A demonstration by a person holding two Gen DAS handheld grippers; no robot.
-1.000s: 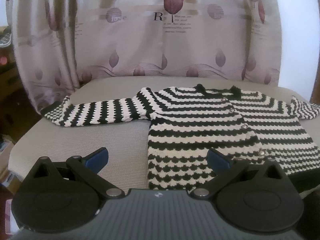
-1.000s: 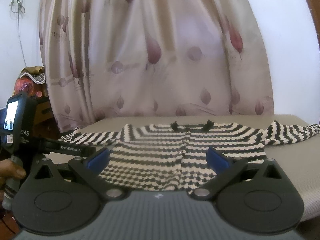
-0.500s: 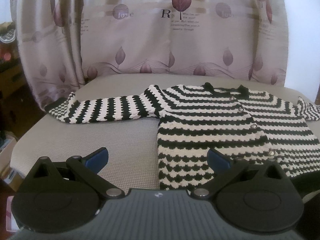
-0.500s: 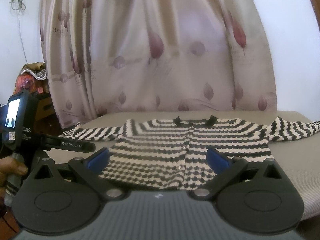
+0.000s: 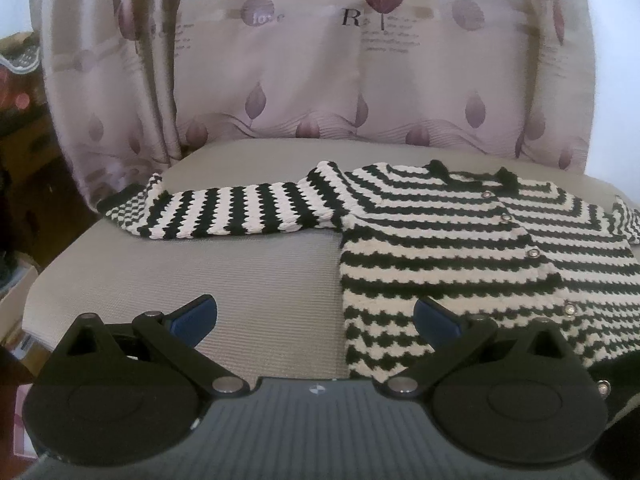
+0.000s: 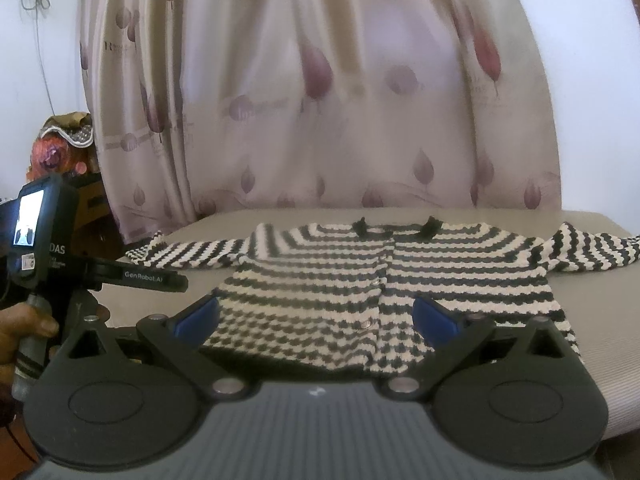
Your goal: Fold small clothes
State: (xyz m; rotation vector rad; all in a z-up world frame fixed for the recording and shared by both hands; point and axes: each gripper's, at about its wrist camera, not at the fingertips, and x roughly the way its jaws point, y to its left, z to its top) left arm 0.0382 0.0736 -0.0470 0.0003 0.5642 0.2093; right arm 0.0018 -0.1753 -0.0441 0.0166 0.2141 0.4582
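A small black-and-white striped knit cardigan (image 5: 460, 248) (image 6: 360, 280) lies flat, buttoned, on a grey padded surface (image 5: 224, 276) (image 6: 592, 316). Its left sleeve (image 5: 228, 210) stretches out to the left, its right sleeve (image 6: 596, 250) to the right. My left gripper (image 5: 316, 318) hovers open above the near edge, by the cardigan's lower left corner, with nothing between its blue pads. My right gripper (image 6: 316, 314) is open too, held over the hem near the button line. In the right wrist view the left gripper's body shows at the far left, gripped by a hand (image 6: 24, 328).
A pale curtain with purple leaf print (image 5: 320, 80) (image 6: 320, 100) hangs just behind the surface. Dark furniture and clutter (image 5: 20, 120) stand at the left, beyond the surface's left edge. A white wall (image 6: 600, 120) is at the right.
Both views have shifted slightly: the cardigan sits a little more to the right in the left wrist view and a little lower in the right wrist view. Both grippers stay open.
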